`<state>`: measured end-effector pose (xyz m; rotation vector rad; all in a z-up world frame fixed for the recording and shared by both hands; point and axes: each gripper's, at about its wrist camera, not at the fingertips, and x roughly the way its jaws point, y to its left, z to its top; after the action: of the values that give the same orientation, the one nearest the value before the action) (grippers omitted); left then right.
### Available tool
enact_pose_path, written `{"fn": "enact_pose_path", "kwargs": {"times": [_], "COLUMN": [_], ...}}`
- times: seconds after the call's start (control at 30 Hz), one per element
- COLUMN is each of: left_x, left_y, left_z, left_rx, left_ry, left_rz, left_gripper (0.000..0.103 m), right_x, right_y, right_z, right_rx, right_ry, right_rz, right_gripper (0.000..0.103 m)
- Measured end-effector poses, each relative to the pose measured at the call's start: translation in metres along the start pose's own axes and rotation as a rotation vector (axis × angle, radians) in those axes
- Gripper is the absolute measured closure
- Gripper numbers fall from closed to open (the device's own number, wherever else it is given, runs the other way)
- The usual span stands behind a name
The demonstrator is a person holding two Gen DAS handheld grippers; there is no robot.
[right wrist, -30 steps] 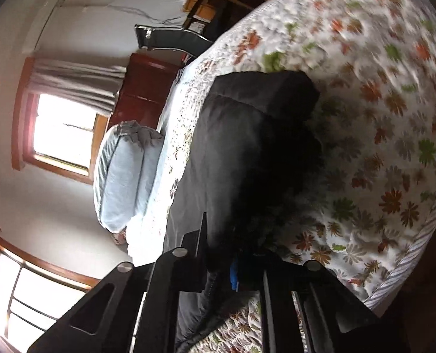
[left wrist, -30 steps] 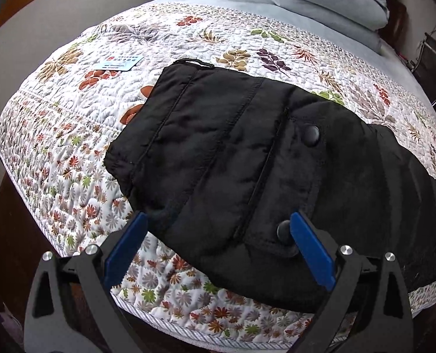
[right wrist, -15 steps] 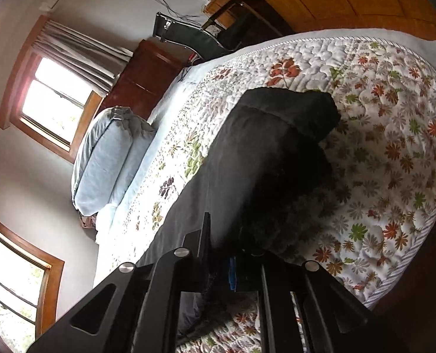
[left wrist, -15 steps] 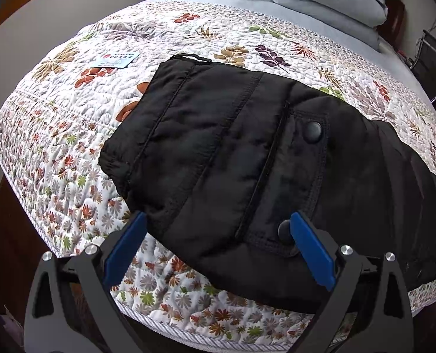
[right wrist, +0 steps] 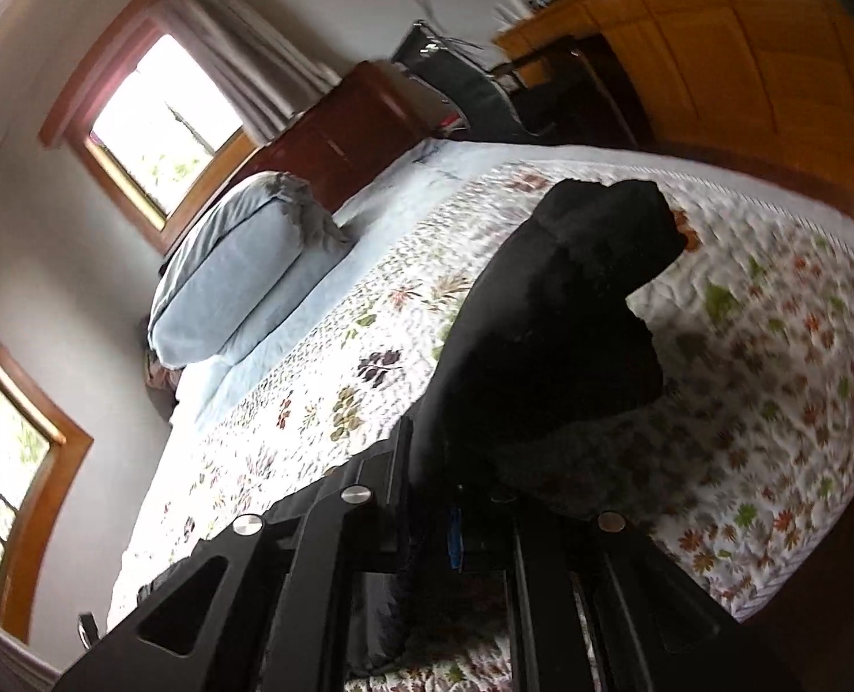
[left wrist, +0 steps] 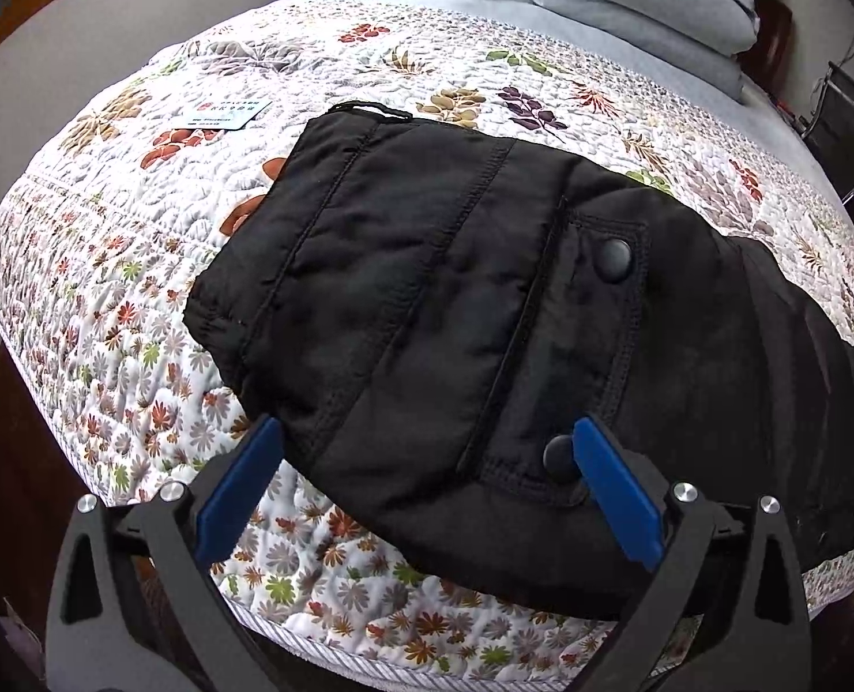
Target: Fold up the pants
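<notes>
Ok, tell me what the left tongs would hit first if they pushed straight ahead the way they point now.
Most likely the black pants. The left tongs stand open, tilted down at the near edge of the garment lying on the floral quilt. Depth is unclear, so how soon they would touch is uncertain.

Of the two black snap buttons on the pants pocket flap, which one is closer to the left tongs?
The lower snap button, beside the blue right finger of the open left tongs. The other snap button sits higher on the black pants.

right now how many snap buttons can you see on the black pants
2. One snap sits at the pocket flap's upper corner; the other at its lower corner, beside the left gripper's blue finger. Folded layers may hide more.
</notes>
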<state>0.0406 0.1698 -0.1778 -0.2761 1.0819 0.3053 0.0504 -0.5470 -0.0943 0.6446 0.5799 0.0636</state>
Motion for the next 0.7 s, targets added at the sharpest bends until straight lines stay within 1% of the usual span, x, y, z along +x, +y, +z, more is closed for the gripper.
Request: {"fn": "enact_pose_path", "kwargs": {"times": [0.3, 0.43, 0.7], "left_x": [0.0, -0.001, -0.001], "left_y": [0.001, 0.001, 0.001], "left_z": [0.0, 0.001, 0.0], "left_rx": [-0.002, -0.003, -0.006], "left_ry": [0.0, 0.0, -0.002], "left_rz": [-0.004, -0.004, -0.011], "left_gripper": [0.003, 0.003, 0.003], "right_x": [0.002, 0.002, 0.006], "right_y": [0.054, 0.083, 0.138], "right_z": [0.001, -0.008, -0.031], "right_rx": [-0.142, -0.233, -0.421], "right_ry": [0.021, 0.043, 0.095], "right_rz": [0.028, 0.045, 0.038], "right_gripper": [0.094, 0.093, 0.093]}}
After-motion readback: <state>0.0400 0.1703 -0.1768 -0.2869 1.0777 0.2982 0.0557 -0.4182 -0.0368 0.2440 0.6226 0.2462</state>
